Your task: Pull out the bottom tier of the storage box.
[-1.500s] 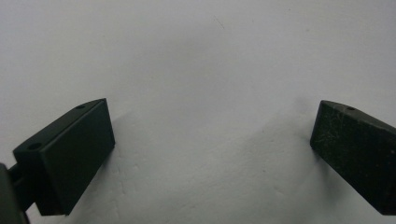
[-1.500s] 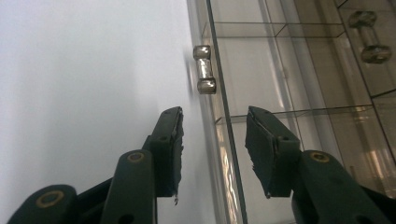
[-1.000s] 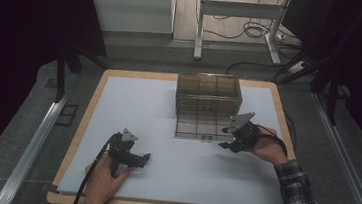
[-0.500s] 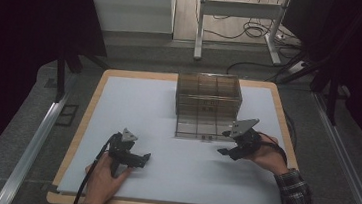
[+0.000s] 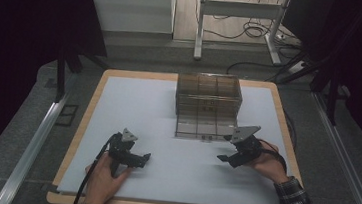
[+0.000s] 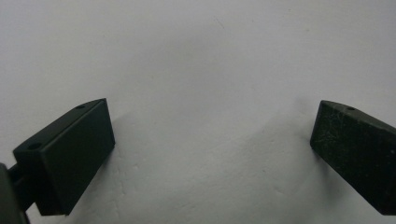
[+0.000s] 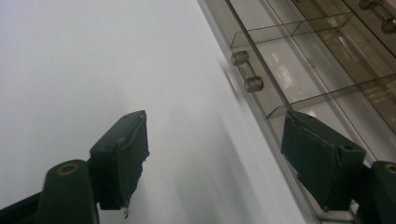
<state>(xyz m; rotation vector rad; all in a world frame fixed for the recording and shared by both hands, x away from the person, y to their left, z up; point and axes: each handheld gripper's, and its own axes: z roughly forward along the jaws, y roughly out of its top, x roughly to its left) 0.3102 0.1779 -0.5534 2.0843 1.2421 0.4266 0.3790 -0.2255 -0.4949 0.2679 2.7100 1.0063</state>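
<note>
Clear drawer box (image 5: 208,104) at table's far middle; right gripper (image 5: 224,159) just off its near-right corner, jaws just been opening, nothing between; left gripper (image 5: 144,159) open, well apart

No readable text, label, brand, number or sign on any surface

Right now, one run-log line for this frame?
left gripper: open, empty, on mat | right gripper: jaws just opening, empty, beside drawer box | drawer handle: not gripped
</note>
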